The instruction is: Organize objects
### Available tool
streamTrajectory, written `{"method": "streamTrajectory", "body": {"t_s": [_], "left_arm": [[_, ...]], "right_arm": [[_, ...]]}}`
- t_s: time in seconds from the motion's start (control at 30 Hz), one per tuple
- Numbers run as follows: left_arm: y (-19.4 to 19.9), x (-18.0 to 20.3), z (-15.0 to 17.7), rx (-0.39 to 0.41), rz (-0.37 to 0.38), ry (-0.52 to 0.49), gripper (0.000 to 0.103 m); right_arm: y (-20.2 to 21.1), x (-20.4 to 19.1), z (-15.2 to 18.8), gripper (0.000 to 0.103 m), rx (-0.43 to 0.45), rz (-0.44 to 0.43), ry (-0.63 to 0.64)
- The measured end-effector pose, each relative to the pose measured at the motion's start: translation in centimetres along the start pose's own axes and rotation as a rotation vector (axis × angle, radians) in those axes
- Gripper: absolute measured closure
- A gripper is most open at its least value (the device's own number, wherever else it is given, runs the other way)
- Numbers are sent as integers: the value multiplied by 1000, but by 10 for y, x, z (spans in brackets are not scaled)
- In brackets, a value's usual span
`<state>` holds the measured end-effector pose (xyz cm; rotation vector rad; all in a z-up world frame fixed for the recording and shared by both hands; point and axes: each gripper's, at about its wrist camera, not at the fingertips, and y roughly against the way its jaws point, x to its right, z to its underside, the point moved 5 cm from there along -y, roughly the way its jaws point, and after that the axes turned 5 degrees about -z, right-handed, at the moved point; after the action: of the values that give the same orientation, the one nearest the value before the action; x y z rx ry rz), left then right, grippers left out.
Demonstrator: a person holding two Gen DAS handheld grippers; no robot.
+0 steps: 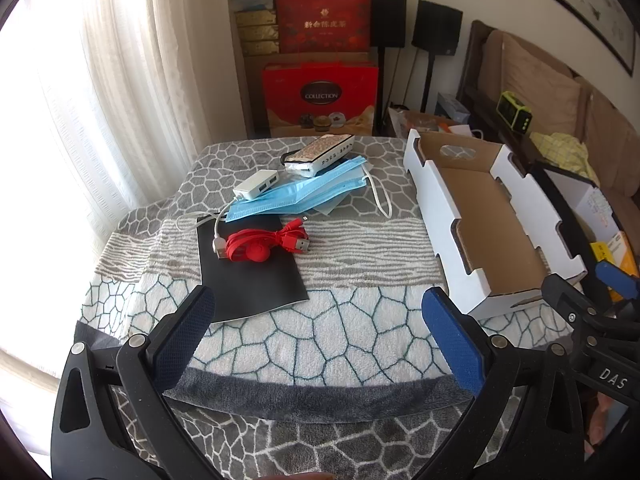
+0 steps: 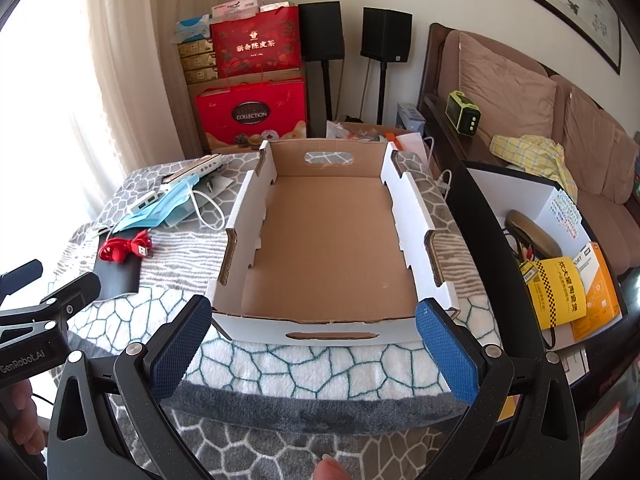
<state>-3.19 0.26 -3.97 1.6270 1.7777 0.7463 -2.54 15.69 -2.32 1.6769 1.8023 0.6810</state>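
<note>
Closest to my lens were the two blue-padded black fingers of my left gripper, spread as wide as they go with nothing between them, hovering over the grey and white patterned blanket that covered the table. My right gripper stood just as wide and equally empty, aimed at the near end of the shallow white cardboard tray with a brown inside, which held nothing and sat on the right part of the blanket.

To the left of that tray I saw the loose items. A coiled red USB cable lay on a flat black sheet, touching the plug of a white cable. Behind it a stack of light blue face masks overlapped the sheet's far edge. A small white USB hub rested on the masks' left end, and a white power bank with a speckled brown top sat on their far end, its own short white cord looping toward the tray.

Past the table stood red gift boxes and two black speakers on stands.
</note>
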Motion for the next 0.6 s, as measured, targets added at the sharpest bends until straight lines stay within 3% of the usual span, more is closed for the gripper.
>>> {"method": "streamTrajectory", "body": {"t_s": [0.6], "left_arm": [[0,0,0,0,1,0,0]], "right_arm": [[1,-2,-3,0,0,-2,-2]]}}
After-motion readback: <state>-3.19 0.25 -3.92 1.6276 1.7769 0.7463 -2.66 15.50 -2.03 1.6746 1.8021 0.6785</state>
